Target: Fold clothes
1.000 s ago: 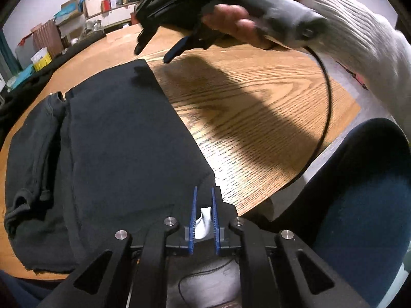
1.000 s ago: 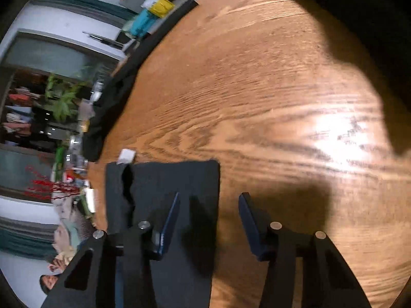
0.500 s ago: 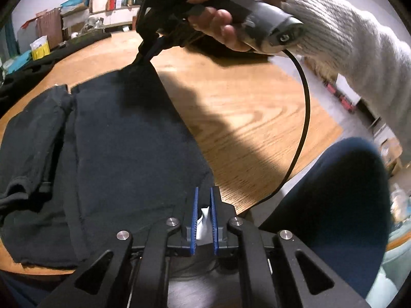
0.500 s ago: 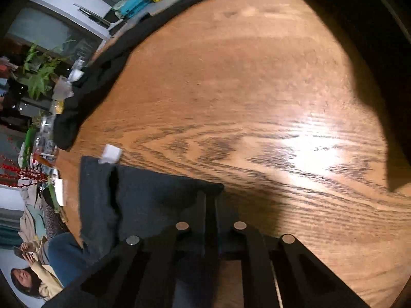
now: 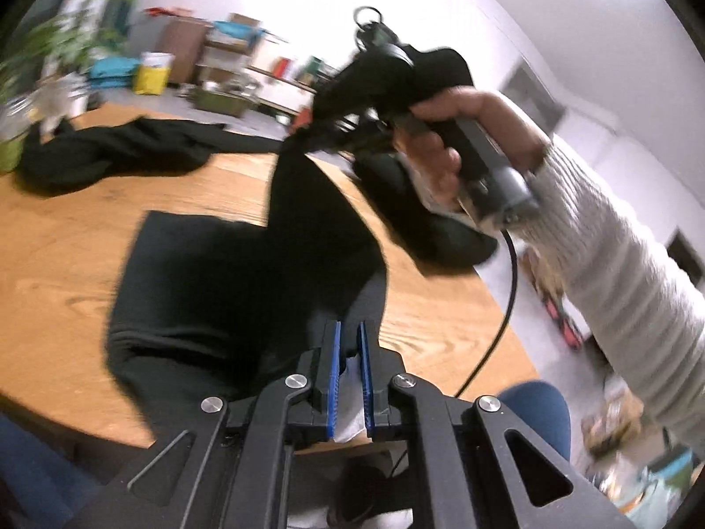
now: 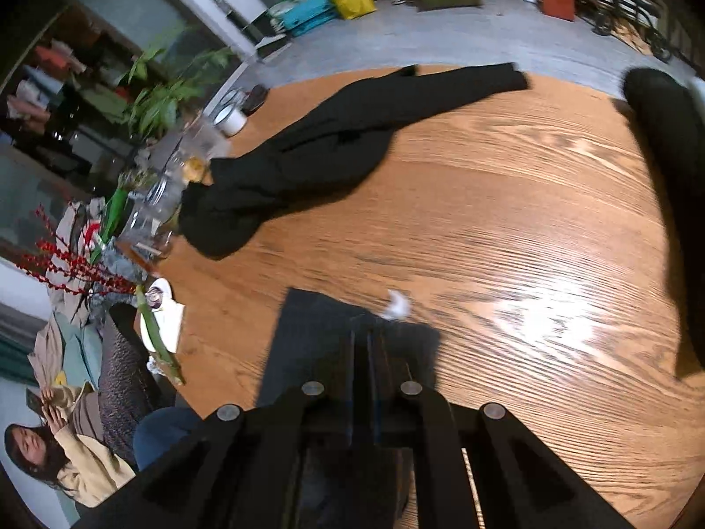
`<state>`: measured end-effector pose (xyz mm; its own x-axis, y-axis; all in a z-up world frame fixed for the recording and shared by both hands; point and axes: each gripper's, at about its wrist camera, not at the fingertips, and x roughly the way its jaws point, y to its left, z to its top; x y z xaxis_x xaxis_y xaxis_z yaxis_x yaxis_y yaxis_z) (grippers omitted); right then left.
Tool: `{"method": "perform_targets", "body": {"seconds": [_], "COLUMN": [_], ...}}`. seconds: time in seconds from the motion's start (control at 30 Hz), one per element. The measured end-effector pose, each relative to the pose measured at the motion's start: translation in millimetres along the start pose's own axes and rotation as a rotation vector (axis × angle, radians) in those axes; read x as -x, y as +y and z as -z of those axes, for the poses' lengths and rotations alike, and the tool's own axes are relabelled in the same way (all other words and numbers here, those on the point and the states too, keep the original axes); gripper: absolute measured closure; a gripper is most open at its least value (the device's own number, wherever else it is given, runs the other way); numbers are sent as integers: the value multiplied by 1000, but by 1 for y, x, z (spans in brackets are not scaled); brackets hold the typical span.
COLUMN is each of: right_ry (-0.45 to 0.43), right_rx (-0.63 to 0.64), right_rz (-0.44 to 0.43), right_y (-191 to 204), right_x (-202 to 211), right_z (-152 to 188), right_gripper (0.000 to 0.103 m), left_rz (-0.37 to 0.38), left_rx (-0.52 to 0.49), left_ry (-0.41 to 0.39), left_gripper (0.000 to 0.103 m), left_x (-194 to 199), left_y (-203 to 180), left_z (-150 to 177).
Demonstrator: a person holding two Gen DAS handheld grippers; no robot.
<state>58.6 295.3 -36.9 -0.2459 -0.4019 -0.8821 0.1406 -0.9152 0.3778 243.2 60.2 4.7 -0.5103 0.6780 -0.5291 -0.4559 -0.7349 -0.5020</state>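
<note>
Both grippers have gone up, lifting one edge of the black shirt [image 5: 246, 291] off the table [image 5: 66, 238]. Left gripper [image 5: 348, 379] pinches a corner; right gripper [image 5: 308, 136] pinches the other. It looks soft, light and floppy, so corners are best.

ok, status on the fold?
Left gripper and right gripper both shut on black garment, edge lifted off table. Second dark garment beyond, not blocking.
</note>
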Motion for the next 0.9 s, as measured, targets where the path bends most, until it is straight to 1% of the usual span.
{"method": "perform_targets", "body": {"seconds": [0.13,0.23,0.33,0.43,0.57,0.6,0.63,0.67,0.7,0.73,0.77,0.83,0.87,0.9], "right_ry": [50,94,140,182,226,231,237,237,231,222,212,187,164,138], "right_rx": [11,18,19,16,11,3,-2,-7,-11,-4,5,27,41,56], "right_rz": [7,34,78,120,166,162,141,117,73,38,6,-42,-70,-90], "right_y": [44,67,88,95,95,94,93,94,95,97,100,103,104,104], "right_x": [-43,-80,-123,-156,-190,-196,-201,-201,-198,-192,-184,-163,-146,-128], "right_z": [-15,-24,-35,-38,-33,-32,-31,-31,-31,-31,-31,-30,-29,-26], "right_gripper": [97,97,97,97,96,90,84,67,49,47,48,46,41,34], "left_rz": [-63,-112,-145,-157,-190,-194,-197,-205,-213,-221,-227,-216,-209,-204], "left_rx": [106,199,285,347,341,342,354,365,370,366,362,344,332,321], "left_ry": [-30,-12,52,115,192,206,203,199,191,178,165,122,97,72], "left_gripper": [94,94,95,95,94,94,92,90,89,88,87,87,85,82], "left_x": [18,18,8,-9,-25,-28,-27,-26,-23,-18,-13,4,13,20], "left_y": [44,79,110,131,136,136,136,136,135,133,130,118,114,112], "left_z": [11,22,38,46,54,56,56,58,59,59,59,61,59,53]}}
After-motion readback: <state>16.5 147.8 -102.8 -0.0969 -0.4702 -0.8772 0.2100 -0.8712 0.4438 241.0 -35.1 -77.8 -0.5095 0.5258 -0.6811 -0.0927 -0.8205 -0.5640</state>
